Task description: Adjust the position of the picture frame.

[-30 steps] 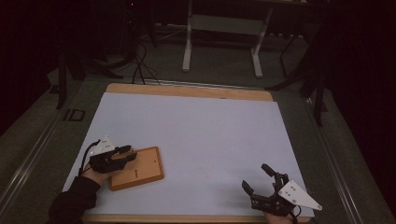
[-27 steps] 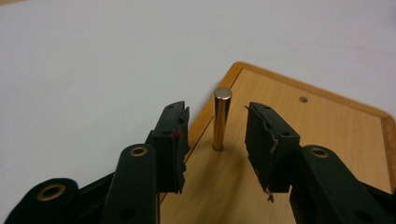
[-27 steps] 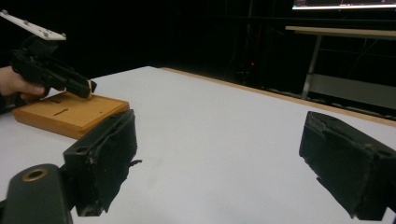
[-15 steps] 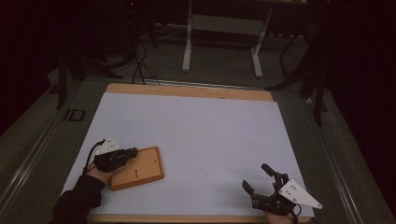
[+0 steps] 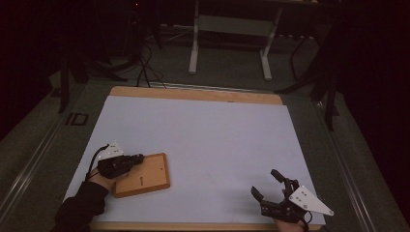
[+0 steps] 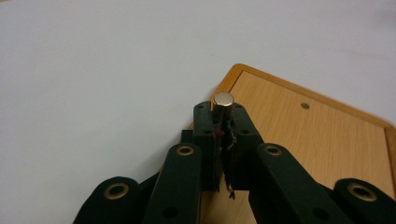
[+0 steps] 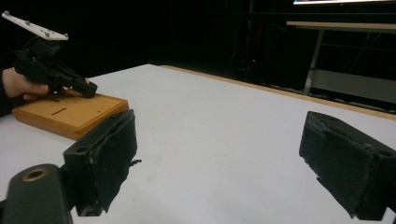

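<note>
A small metal cylinder (image 6: 223,103) with a shiny flat top stands upright between the tips of my left gripper (image 6: 223,115), which is shut on it. It sits over the corner of a flat wooden board (image 6: 303,135) that has a small round hole (image 6: 305,106). From above, the left gripper (image 5: 137,158) reaches over the left edge of the board (image 5: 147,176), held by a hand in a dark sleeve. My right gripper (image 5: 265,182) rests near the table's front right edge, open and holding nothing. In its own view its jaws (image 7: 219,158) are wide apart.
The board (image 7: 70,114) lies on a white sheet (image 5: 203,140) covering the wooden table (image 5: 193,94). A metal stand (image 5: 229,24) and cables (image 5: 145,63) are on the dark floor beyond the far edge.
The left gripper's jaws have drawn together over the board's left edge. Both hands have stayed where they were.
</note>
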### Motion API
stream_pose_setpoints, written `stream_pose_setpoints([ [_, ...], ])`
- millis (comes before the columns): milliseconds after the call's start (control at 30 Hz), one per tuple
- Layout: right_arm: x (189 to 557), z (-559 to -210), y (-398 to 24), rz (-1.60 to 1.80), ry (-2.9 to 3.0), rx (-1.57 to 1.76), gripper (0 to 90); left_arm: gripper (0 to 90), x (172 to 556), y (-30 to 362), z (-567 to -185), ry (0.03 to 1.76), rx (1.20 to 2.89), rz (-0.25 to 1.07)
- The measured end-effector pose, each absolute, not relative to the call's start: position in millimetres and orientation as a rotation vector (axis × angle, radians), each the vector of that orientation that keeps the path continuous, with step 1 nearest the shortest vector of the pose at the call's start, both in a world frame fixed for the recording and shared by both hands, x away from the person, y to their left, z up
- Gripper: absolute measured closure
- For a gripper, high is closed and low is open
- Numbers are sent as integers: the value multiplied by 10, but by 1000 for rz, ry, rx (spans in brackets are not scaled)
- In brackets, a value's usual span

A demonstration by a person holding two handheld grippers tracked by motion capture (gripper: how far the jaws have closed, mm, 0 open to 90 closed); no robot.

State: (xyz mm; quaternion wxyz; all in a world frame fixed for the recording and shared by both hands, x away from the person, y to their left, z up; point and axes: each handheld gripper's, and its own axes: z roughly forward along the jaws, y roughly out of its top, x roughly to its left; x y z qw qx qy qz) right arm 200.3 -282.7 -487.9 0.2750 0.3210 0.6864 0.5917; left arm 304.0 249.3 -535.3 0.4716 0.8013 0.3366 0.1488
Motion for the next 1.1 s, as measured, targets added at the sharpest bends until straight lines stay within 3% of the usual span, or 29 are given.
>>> stream_pose_setpoints([
  [800,2011,-4878,-2850,1605,1841,865,108,855,2970,2119,-5070,715,1998,327],
  [1100,2004,-4872,-2858,1607,1839,857,108,855,3041,1742,-4913,664,2003,301],
])
